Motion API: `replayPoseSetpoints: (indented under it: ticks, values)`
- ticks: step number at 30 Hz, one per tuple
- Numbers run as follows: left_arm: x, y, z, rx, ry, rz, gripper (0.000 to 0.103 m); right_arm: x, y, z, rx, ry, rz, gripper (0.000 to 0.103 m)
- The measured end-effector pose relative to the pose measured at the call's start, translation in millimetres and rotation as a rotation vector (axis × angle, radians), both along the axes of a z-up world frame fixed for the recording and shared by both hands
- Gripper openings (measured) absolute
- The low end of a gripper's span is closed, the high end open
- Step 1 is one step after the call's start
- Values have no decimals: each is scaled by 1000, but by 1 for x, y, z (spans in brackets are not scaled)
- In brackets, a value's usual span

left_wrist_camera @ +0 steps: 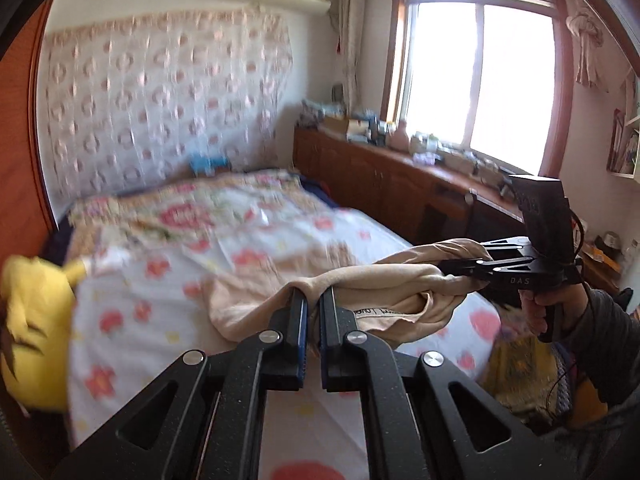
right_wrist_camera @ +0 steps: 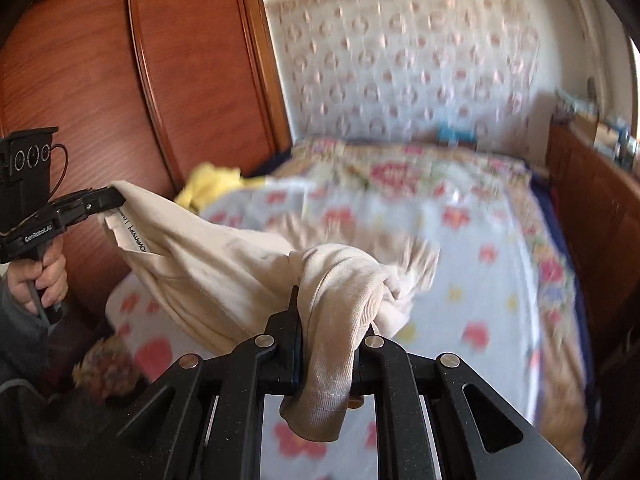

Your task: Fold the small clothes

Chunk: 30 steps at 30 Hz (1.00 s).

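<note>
Spanning both clamps above the floral bedsheet (left_wrist_camera: pixel 168 280), the beige garment (right_wrist_camera: pixel 224 264) runs from the left gripper (left_wrist_camera: pixel 314 300) toward three o'clock, where the right gripper (right_wrist_camera: pixel 326 322) pinches its ribbed edge.

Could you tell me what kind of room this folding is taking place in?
It looks like a home bedroom: a bed with a floral sheet, a tall wooden wardrobe beside it, and a low wooden cabinet under the window, cluttered with household items.

Black grippers (left_wrist_camera: pixel 313 300) — silver rivets, grey sleeve (left_wrist_camera: pixel 600 320)
</note>
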<state>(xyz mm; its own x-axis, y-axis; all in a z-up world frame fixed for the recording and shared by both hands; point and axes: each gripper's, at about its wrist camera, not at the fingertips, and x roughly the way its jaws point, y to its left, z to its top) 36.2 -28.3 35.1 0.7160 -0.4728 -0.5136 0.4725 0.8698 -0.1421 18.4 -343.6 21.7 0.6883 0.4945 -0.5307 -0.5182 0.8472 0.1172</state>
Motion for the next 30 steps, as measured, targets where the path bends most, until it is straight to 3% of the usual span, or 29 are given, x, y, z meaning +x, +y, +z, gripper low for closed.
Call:
replayPoseSetpoints:
  ticks: [3, 6, 10, 13, 17, 20, 23, 24, 26, 28, 30]
  values:
    - [8, -5, -17, 6, 49, 6, 5, 9, -2, -17, -5, 59, 5, 13]
    - [39, -1, -19, -3, 79, 34, 5, 25, -5, -5, 36, 58, -7, 13]
    - [87, 1, -11, 3, 74, 67, 5, 74, 1, 10, 57, 42, -37, 13]
    - [136, 0, -11, 11, 93, 90, 5, 125, 16, 2, 65, 77, -73, 14]
    - [192, 1, -39, 47, 166, 133, 5, 180, 42, -26, 9, 125, -110, 27]
    - [217, 3, -64, 71, 214, 156, 5, 185, 47, -23, -37, 94, -127, 44]
    - [232, 7, -81, 69, 260, 163, 5, 180, 42, -15, -26, 41, -134, 49]
    - [233, 8, -83, 65, 265, 151, 7, 175, 43, -17, -27, 32, -117, 49]
    - [230, 12, -80, 55, 253, 136, 24, 167, 49, -26, -79, 23, -83, 50]
    - [222, 19, -70, 45, 223, 138, 33, 163, 59, -37, -139, 23, -36, 50]
    - [212, 27, -62, 38, 201, 131, 36, 169, 71, -47, -178, 38, -8, 50]
